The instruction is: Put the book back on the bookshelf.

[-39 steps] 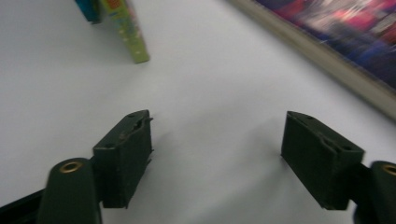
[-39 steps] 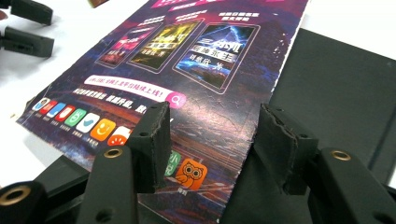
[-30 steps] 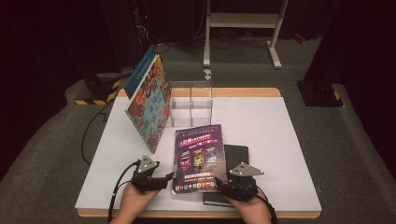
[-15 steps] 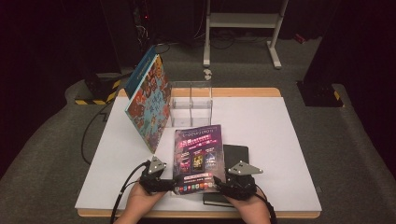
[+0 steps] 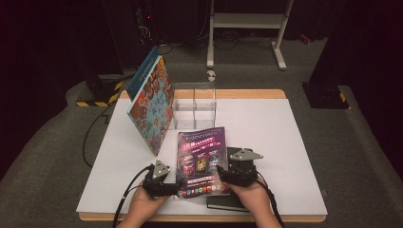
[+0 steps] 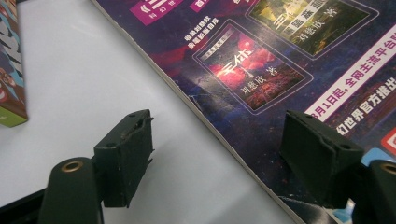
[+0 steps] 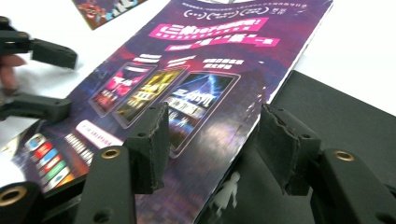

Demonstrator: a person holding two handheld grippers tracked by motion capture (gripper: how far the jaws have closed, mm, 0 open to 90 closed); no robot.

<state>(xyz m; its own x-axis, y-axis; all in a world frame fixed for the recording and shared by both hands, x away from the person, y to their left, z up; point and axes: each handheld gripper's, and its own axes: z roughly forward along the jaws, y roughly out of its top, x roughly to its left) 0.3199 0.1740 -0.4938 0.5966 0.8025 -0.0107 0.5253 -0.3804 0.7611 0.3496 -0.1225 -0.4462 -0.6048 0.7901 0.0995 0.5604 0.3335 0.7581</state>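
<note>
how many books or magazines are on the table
3: a purple magazine lying between the left gripper and the right gripper, a black book partly under its right side, and a colourful book leaning against the clear organizer. More may be hidden underneath.

Ahead of the left gripper [image 5: 177,186], bare white table [image 5: 266,123] runs forward until the colourful picture book [image 5: 151,107], which stands tilted and blocks the way farther on its outer side. Beyond both grippers, the clear acrylic organiser [image 5: 194,107] stands at the table's far edge. Between the grippers lies the purple magazine [image 5: 202,159], its spine edge straddled by the left gripper's parted jaws. The right gripper [image 5: 219,173] straddles the magazine's other edge, with a black book [image 5: 237,202] lying under it. Outward of the right gripper, the tabletop is open.
</note>
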